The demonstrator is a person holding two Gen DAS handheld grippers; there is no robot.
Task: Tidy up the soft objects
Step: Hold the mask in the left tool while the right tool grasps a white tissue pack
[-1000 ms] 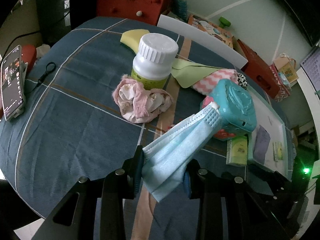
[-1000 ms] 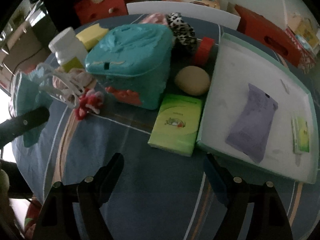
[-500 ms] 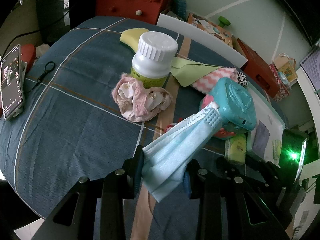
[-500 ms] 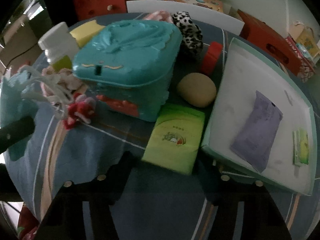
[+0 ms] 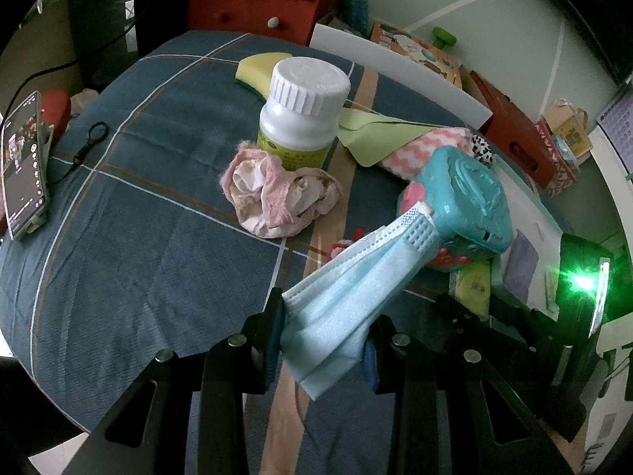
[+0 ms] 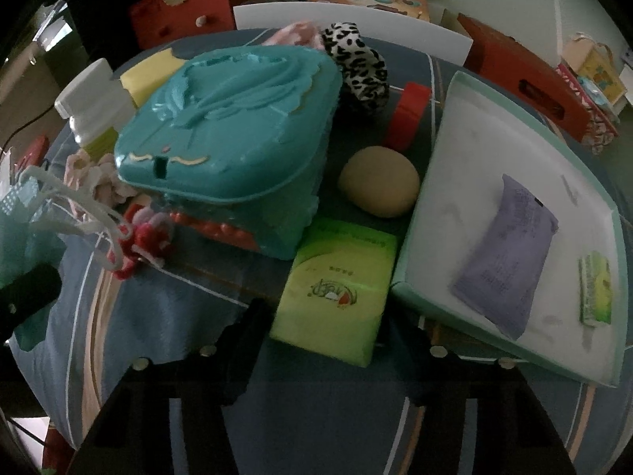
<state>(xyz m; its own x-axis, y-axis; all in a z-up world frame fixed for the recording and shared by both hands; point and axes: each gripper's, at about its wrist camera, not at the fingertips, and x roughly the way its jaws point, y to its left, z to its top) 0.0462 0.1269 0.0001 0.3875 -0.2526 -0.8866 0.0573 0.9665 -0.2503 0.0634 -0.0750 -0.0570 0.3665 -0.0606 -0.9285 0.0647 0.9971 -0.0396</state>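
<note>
In the left wrist view, the left tongs (image 5: 322,340) clamp one blue mask (image 5: 348,297) above the worktop (image 5: 118,217), where one white bottle (image 5: 300,111), one pink cloth wad (image 5: 273,194), one yellow sponge (image 5: 257,67), one green cloth (image 5: 372,134) and one teal box (image 5: 463,206) sit. In the right wrist view, the right tongs (image 6: 332,340) have just been closing, their jaws either side of one green tissue pack (image 6: 340,289) without clearly pressing it. That pack lies between the teal box and one tray (image 6: 474,150), which holds one purple packet (image 6: 510,253) and one small green packet (image 6: 595,289).
</note>
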